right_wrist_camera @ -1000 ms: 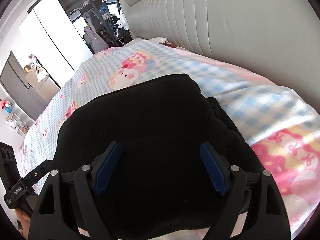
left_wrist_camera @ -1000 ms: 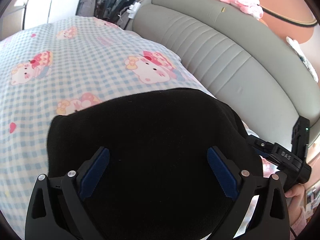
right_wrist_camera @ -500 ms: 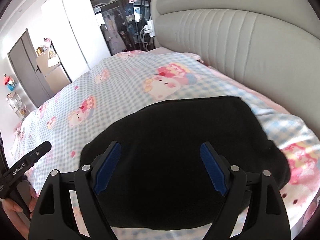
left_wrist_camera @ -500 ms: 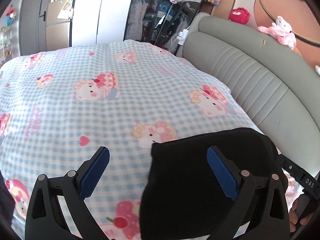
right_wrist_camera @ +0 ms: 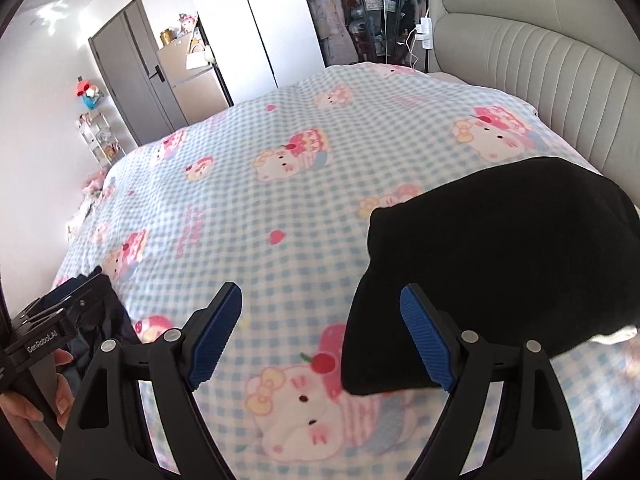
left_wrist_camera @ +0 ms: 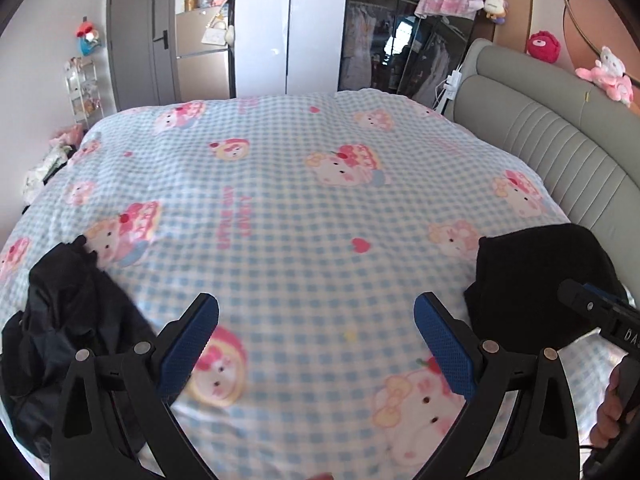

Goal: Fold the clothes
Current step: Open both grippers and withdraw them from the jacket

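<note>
A folded black garment (right_wrist_camera: 492,264) lies on the checked blanket near the headboard; the left wrist view shows the same garment (left_wrist_camera: 536,280) at its right edge. A crumpled dark garment (left_wrist_camera: 68,320) lies in a heap at the bed's left side, and the right wrist view catches a strip of that dark heap (right_wrist_camera: 108,312). My left gripper (left_wrist_camera: 316,344) hangs open over bare blanket between the two garments. My right gripper (right_wrist_camera: 320,336) is open too, its right finger at the folded garment's left edge. Neither holds anything.
The blue-and-white checked blanket (left_wrist_camera: 304,208) with pink cartoon prints covers the bed. A grey padded headboard (left_wrist_camera: 560,140) runs along the right. Wardrobes and a grey door (left_wrist_camera: 136,48) stand beyond the far end. A hand (right_wrist_camera: 28,404) grips the other tool.
Both grippers have swung left and pulled back from the folded black garment, which filled both views before. The dark heap on the left has come into view.
</note>
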